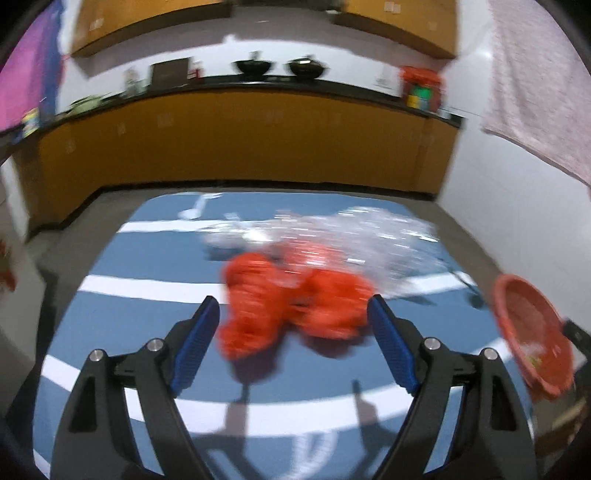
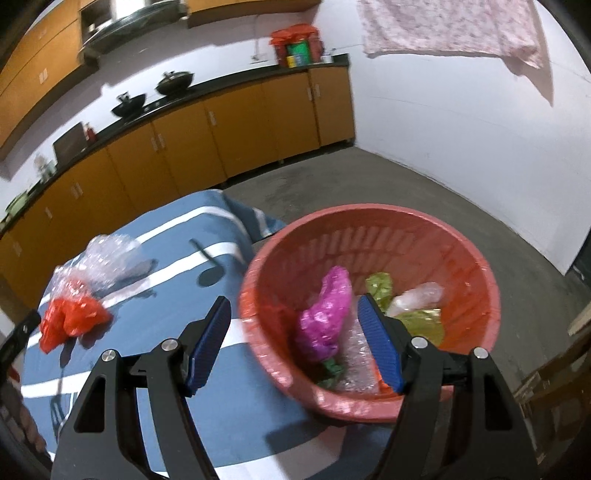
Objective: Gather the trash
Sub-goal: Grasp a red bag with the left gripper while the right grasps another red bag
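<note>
A crumpled orange plastic bag [image 1: 291, 310] lies on the blue, white-striped tablecloth [image 1: 147, 258], blurred in the left wrist view. My left gripper [image 1: 292, 300] is open, its blue pads either side of the bag without pressing on it. Clear bubble wrap [image 1: 351, 236] lies just behind the bag. In the right wrist view the same orange bag [image 2: 70, 321] and bubble wrap [image 2: 107, 258] sit far left. My right gripper [image 2: 293, 300] is open and empty over the near rim of the red basket [image 2: 369, 210], which holds a pink wrapper [image 2: 325, 314], green wrappers [image 2: 424, 321] and clear plastic [image 2: 417, 295].
The red basket [image 1: 532, 332] stands at the table's right edge. Orange cabinets [image 2: 240, 129] under a dark counter with two woks [image 1: 280, 66] line the far wall. A pink cloth [image 2: 450, 26] hangs on the right wall. Grey floor [image 2: 369, 177] surrounds the table.
</note>
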### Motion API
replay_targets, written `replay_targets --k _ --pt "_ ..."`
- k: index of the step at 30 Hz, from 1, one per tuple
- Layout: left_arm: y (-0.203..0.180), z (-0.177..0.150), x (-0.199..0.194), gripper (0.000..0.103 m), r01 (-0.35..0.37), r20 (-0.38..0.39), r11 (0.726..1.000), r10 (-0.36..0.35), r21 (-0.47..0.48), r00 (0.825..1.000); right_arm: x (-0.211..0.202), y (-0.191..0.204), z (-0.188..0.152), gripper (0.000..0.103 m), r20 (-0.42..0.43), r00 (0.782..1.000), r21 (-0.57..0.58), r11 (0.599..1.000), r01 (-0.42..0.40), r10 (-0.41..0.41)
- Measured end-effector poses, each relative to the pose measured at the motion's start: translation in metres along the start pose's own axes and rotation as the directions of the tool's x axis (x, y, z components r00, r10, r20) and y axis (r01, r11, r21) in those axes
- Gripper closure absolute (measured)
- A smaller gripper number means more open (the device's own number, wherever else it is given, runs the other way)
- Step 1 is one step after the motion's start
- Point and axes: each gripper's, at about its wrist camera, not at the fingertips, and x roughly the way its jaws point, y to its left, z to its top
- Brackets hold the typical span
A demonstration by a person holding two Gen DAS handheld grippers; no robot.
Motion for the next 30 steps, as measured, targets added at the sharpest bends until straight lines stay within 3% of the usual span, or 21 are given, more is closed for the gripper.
replay_targets --k 3,12,18,22,30 --pt "0.02 0.005 0.019 0.023 -0.035 -0.041 0.998 0.033 -0.046 0.999 0.001 0.011 0.0 0.032 -0.006 1.0 -0.022 1.0 -0.012 0.012" --pt "0.021 0.009 0.061 0.028 -0.036 -0.139 0.998 0.028 -0.054 0.99 0.007 0.023 -0.003 0.032 -0.023 1.0 -0.061 0.998 -0.018 0.016" --pt "0.021 0.01 0.08 0.049 -0.025 -0.181 0.998 0.016 -0.05 0.983 0.008 0.032 -0.005 0.032 -0.031 0.999 -0.081 0.996 -0.032 0.03" --pt "0.028 0.009 0.079 0.056 -0.02 -0.166 0.998 0.01 -0.053 0.986 0.01 0.044 -0.004 0.032 -0.038 0.998 -0.101 0.993 -0.061 0.057" --pt "0.061 -0.001 0.055 0.056 -0.053 -0.137 0.997 0.046 -0.048 0.99 0.015 0.095 -0.005 0.032 -0.071 0.983 -0.182 0.967 -0.178 0.168"
